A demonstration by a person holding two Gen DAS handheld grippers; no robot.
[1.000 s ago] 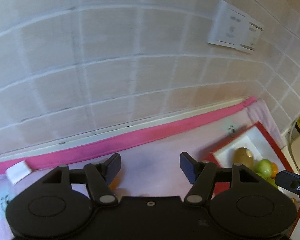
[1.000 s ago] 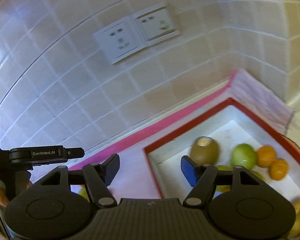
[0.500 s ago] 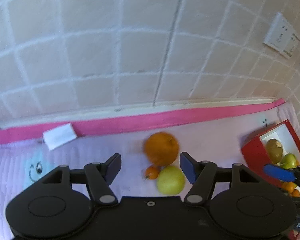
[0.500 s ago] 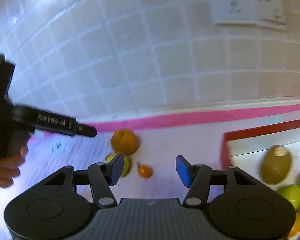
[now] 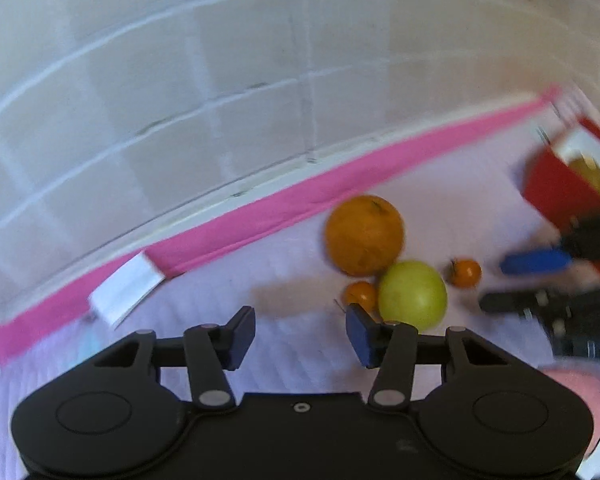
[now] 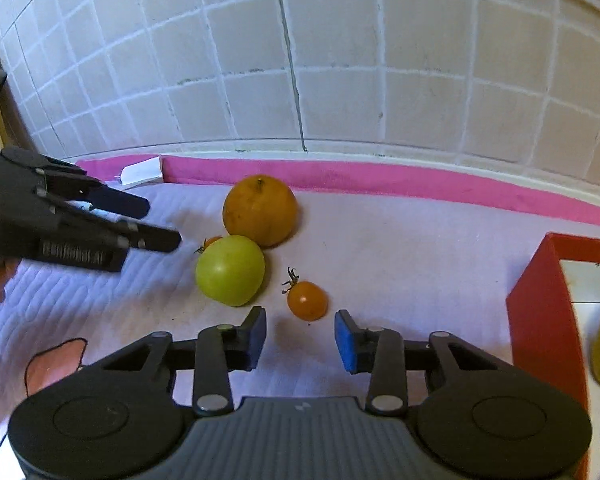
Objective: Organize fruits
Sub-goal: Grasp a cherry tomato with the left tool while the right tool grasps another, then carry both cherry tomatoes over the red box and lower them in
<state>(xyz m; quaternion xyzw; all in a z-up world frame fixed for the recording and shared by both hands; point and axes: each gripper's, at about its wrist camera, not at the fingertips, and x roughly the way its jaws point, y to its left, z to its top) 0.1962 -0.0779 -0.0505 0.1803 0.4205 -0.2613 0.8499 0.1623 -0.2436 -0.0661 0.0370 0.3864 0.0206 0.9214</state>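
Note:
On the pale quilted mat lie an orange, a green apple and two small orange tomatoes, one just beyond my right gripper, one half hidden behind the apple. My right gripper is open and empty, low over the mat. My left gripper is open and empty; the orange, the apple and the tomatoes lie ahead to its right. It shows in the right wrist view, left of the fruit.
A red tray with a white inside holds several fruits at the right; it also shows in the left wrist view. A tiled wall and the mat's pink border close the back. A white tag lies at the border.
Both grippers swung left, away from the tray, and dropped toward the loose fruit on the mat. The fruit now lies close ahead of both. Both stay open.

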